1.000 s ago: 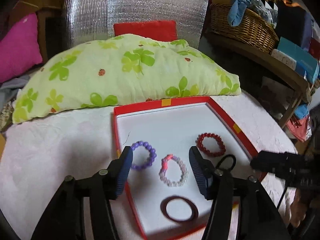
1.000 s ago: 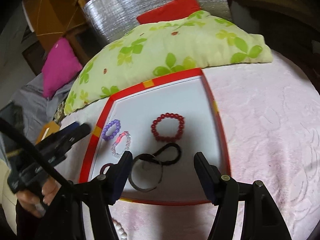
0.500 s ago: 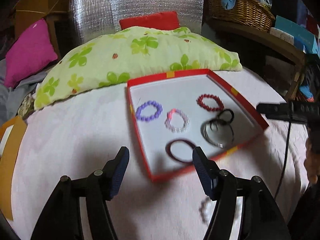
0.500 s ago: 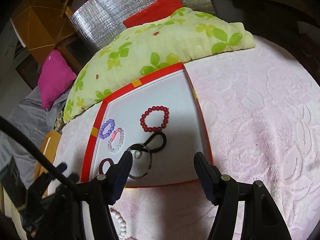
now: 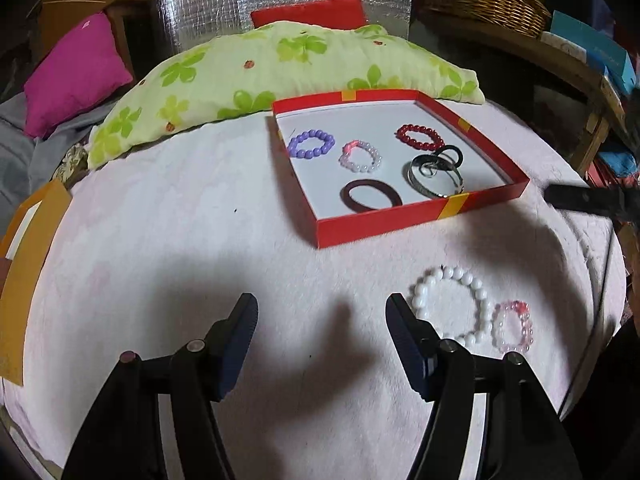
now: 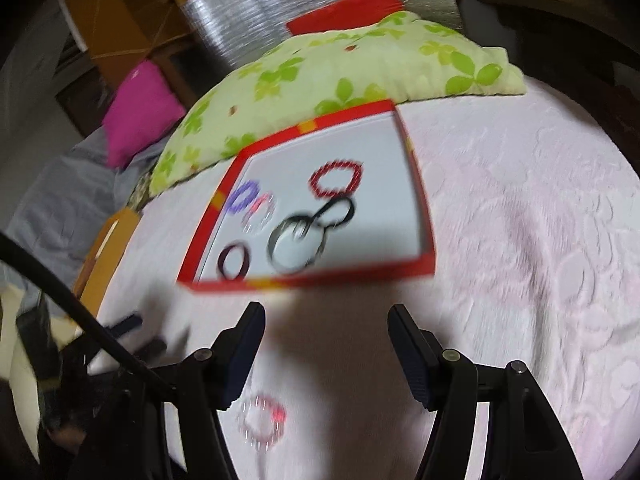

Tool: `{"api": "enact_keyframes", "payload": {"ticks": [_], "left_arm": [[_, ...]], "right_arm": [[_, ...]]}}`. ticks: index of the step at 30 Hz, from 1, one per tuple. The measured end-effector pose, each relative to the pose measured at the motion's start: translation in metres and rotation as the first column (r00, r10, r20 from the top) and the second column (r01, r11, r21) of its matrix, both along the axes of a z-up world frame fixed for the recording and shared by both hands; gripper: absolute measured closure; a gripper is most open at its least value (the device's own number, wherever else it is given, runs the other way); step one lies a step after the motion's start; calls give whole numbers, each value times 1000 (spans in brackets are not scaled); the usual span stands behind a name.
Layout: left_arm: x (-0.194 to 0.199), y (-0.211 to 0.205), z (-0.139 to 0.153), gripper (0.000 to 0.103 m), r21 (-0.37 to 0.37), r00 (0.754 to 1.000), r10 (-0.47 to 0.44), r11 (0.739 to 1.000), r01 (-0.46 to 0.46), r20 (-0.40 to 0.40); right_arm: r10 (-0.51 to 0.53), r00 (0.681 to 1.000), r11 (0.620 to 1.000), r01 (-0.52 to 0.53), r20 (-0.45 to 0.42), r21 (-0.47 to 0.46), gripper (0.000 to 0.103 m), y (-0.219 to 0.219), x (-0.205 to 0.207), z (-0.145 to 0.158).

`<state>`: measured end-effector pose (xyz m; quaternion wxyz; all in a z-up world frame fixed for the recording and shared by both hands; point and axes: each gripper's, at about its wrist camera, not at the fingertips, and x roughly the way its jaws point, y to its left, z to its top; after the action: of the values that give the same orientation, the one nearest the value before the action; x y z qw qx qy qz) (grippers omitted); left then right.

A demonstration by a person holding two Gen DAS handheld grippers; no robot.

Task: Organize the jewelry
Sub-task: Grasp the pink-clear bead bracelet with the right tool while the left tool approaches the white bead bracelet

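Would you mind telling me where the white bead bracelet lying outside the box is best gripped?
Take the white bead bracelet from above, on its far-left arc, one finger inside the ring and one outside. It lies flat on the cloth, and its right side touches the pink bracelet, so that arc is the freest. The left gripper is open beside it.
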<state>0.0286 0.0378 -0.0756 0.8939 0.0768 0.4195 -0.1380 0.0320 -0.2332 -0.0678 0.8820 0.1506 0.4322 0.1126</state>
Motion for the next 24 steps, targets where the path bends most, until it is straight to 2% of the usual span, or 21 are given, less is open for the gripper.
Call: {"api": "enact_keyframes", "payload": {"ticks": [8,12,16,18,19,21,24], "left_arm": [[-8,5,-2,36,56,1000,-13,998,12,13],[-8,10,-5,36,66,1000,-6,998,6,4],[-7,10,-6,36,53,1000,-1,999,2,-7],[-5,10,-6,36,48,1000,2,999,-2,-13],[-5,9,-7,36,45,1000,2,999,-2,-15],[-5,7,-7,36,42,1000,-1,999,2,-18],[-6,0,-8,36,46,1000,-17,999,17,-17]], "right_arm": [[193,981,979,-192,12,-67,35,42,-50,-20],[273,962,956,-272,-1,-107,35,68,-58,-32],[306,952,936,-304,-13,-177,37,89,-54,-43],[304,952,920,-302,-32,-250,56,97,-53,-52],[306,952,902,-296,-17,-313,62,100,-55,-53],[303,953,891,-285,-4,-353,83,99,-57,-52],[222,975,919,-209,1,-334,86,76,-50,-50]]}}
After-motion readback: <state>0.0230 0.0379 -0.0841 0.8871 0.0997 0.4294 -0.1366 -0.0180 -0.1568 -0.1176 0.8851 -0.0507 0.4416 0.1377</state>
